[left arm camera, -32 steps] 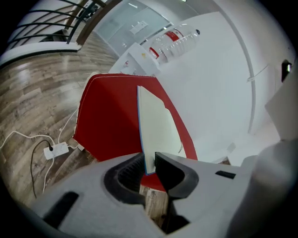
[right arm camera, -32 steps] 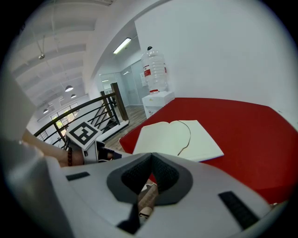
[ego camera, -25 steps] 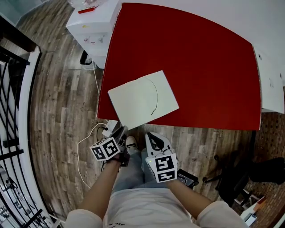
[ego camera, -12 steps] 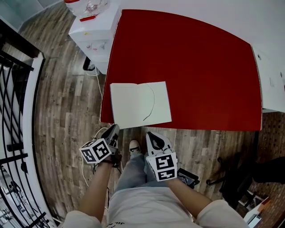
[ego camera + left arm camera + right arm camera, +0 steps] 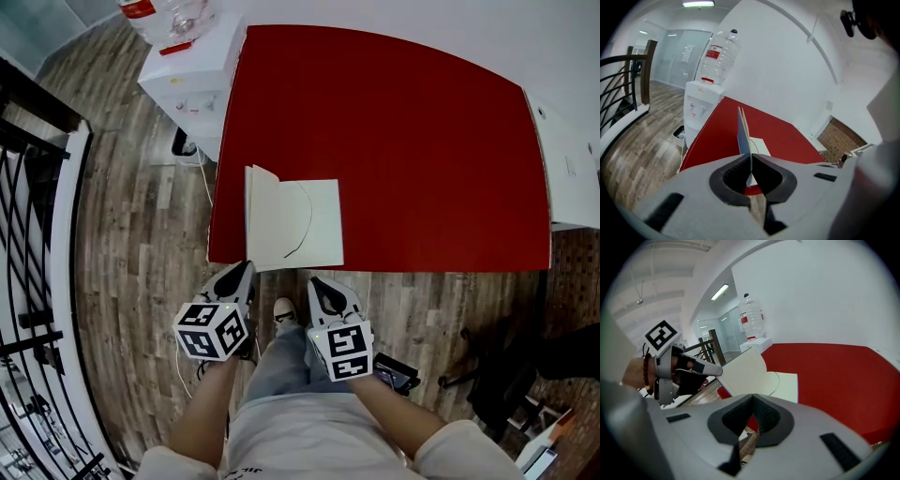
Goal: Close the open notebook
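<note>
Newly upright leaf of notebook [image 5: 314, 225], pinched by left hand-held gripper [image 5: 750, 161], spine seemingly pointing away; right hand-held gripper [image 5: 752, 401] closed, empty.

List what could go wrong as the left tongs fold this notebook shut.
1. The left tongs pinch only the thin edge of the notebook's raised half; it could slip free and flop down flat.
2. The notebook lies at the near edge of the table, and the right tongs are shut on nothing, off the table. With nothing pinning the flat half, a pull may drag the book off.
3. The thin cord across the flat page could get trapped crooked.
</note>
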`<state>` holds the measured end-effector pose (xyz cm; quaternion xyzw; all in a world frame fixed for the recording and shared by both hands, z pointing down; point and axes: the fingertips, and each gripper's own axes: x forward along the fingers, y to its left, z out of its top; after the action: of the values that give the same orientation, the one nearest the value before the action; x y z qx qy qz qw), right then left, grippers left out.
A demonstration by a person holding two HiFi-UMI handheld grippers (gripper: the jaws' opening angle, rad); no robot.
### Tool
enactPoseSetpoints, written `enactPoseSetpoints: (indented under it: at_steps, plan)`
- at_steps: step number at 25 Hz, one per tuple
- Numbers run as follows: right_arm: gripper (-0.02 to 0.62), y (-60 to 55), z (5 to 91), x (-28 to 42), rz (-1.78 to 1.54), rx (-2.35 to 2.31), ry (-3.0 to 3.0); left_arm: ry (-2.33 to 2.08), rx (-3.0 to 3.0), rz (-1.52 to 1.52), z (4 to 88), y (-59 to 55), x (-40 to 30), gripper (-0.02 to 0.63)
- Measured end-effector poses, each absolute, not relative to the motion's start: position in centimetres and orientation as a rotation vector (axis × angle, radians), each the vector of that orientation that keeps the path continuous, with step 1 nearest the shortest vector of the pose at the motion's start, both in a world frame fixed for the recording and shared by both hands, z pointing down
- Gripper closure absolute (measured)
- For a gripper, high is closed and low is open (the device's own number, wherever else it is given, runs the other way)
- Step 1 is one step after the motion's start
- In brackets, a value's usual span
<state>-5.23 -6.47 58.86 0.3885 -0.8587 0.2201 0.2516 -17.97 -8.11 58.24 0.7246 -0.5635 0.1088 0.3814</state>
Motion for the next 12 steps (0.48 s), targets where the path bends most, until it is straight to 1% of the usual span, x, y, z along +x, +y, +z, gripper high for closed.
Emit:
enactPoseSetpoints:
  at_steps: [8, 12]
  plan:
    - [0.59, -6.7, 59.0, -3.3, 0.611, 1.111, -2.311, -1.335, 1.964, 0.33, 57.3, -9.3, -11.9, 0.586]
    - [0.589, -7.0, 59.6, -1.6, 0.626, 1.157, -2.282, -1.326, 2.004, 0.413, 57.7, -9.9, -9.3, 0.586]
